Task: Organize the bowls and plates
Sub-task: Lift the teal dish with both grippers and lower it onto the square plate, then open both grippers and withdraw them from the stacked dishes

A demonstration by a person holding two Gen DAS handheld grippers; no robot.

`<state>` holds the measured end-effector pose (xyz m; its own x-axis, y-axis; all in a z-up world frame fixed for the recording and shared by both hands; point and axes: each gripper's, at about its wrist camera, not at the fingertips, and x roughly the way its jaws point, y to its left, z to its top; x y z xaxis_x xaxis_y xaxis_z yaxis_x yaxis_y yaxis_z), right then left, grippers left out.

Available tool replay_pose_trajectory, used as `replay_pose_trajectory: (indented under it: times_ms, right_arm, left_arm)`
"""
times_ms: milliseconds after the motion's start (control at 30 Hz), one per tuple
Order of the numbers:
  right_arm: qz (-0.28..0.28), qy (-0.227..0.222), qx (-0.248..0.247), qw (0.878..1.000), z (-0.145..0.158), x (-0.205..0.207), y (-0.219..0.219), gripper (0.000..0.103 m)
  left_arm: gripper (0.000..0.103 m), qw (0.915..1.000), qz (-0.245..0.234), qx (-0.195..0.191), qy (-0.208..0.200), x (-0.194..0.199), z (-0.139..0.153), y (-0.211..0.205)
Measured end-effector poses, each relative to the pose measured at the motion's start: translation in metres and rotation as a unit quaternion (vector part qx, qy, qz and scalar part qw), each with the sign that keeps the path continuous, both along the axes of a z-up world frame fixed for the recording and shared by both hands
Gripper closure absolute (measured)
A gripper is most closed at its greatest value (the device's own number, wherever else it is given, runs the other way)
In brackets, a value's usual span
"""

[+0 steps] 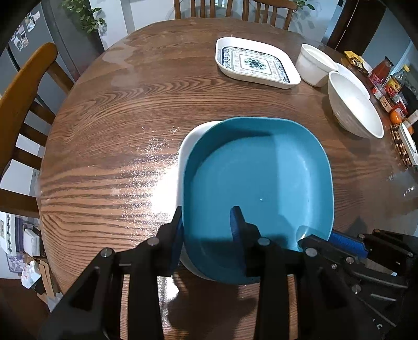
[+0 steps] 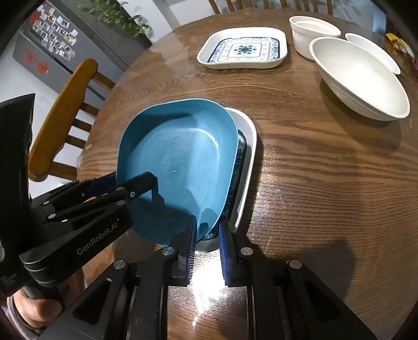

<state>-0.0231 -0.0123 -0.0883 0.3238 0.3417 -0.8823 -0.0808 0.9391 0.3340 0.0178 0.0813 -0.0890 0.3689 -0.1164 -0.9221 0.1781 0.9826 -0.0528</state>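
Blue plate (image 1: 257, 180) lies tilted in a white dish (image 2: 248, 146), right hand-held gripper (image 2: 206, 232) pinching its corner, left hand-held gripper (image 1: 207, 230) loosely straddling its rim.

A home dining room: a round wooden worktop (image 1: 104, 136) ringed by wooden chairs (image 1: 23, 86), a grey fridge (image 2: 52, 47) covered in photo magnets, a leafy houseplant (image 2: 117, 15), and sauce bottles (image 1: 384, 75) at the edge.

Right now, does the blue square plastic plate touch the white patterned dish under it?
Touching: in the right wrist view the blue plate lies inside the white dish.
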Motion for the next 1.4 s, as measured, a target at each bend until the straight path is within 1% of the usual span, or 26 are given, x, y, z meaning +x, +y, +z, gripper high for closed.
replay_pose_trajectory:
  times_ms: [233, 267, 367, 533, 567, 633, 667, 700, 767, 833, 867, 900, 967, 1000, 1267, 1400]
  right_arm:
    - [-0.003, -0.016, -0.017, 1.0, 0.007, -0.002, -0.001, 0.086]
    - [-0.004, -0.018, -0.02, 1.0, 0.009, -0.002, 0.0, 0.083]
    - [-0.006, -0.025, -0.032, 0.999, 0.013, -0.001, -0.001, 0.08]
    - [-0.008, -0.032, -0.036, 0.999, 0.017, 0.0, -0.003, 0.079]
    - [-0.01, -0.032, -0.035, 0.999, 0.017, 0.001, -0.004, 0.079]
    - [-0.014, -0.035, -0.034, 0.999, 0.019, 0.0, -0.007, 0.079]
    - [-0.016, -0.036, -0.032, 0.999, 0.019, 0.0, -0.008, 0.079]
    - [-0.018, -0.037, -0.03, 0.999, 0.02, 0.001, -0.01, 0.079]
    - [-0.022, -0.041, -0.026, 0.999, 0.023, 0.001, -0.013, 0.079]
    - [-0.025, -0.046, -0.022, 0.998, 0.026, 0.001, -0.018, 0.078]
    - [-0.025, -0.049, -0.019, 0.998, 0.027, 0.0, -0.02, 0.074]
    - [-0.026, -0.054, -0.017, 0.998, 0.03, -0.001, -0.024, 0.065]
    - [-0.032, -0.067, -0.015, 0.997, 0.036, -0.003, -0.03, 0.057]
    - [-0.035, -0.072, -0.015, 0.997, 0.039, -0.003, -0.032, 0.056]
    - [-0.065, -0.104, -0.005, 0.992, 0.066, -0.007, -0.068, 0.055]
    - [-0.075, -0.125, -0.004, 0.989, 0.088, -0.004, -0.086, 0.055]
  left_arm:
    - [0.071, 1.0, -0.004, -0.001, 0.008, 0.0, -0.003, -0.001]
    - [0.07, 0.9999, -0.004, -0.001, 0.009, 0.0, -0.003, -0.001]
    - [0.067, 0.9999, -0.004, -0.005, 0.01, 0.0, -0.002, 0.0]
    - [0.061, 0.9999, -0.001, -0.009, 0.006, -0.002, 0.002, 0.001]
    - [0.059, 0.9999, 0.0, -0.01, 0.005, -0.002, 0.003, 0.002]
    - [0.051, 0.9999, 0.0, -0.012, 0.003, -0.004, 0.005, 0.002]
    - [0.041, 0.9999, 0.002, -0.011, 0.001, -0.005, 0.007, 0.002]
    - [0.035, 0.9999, 0.004, -0.013, -0.001, -0.006, 0.009, 0.003]
    - [0.031, 0.9998, 0.005, -0.018, -0.003, -0.008, 0.012, 0.003]
    - [0.029, 0.9997, 0.006, -0.023, -0.001, -0.01, 0.015, 0.002]
    - [0.028, 0.9997, 0.006, -0.025, -0.002, -0.011, 0.017, 0.001]
    - [0.026, 0.9996, 0.006, -0.026, -0.003, -0.012, 0.019, 0.0]
    - [0.022, 0.9995, 0.006, -0.03, -0.007, -0.014, 0.024, -0.003]
    - [0.021, 0.9994, 0.006, -0.033, -0.008, -0.015, 0.028, -0.005]
    - [0.02, 0.998, 0.013, -0.058, -0.02, -0.02, 0.056, -0.017]
    - [0.02, 0.997, 0.014, -0.067, -0.035, -0.02, 0.077, -0.028]
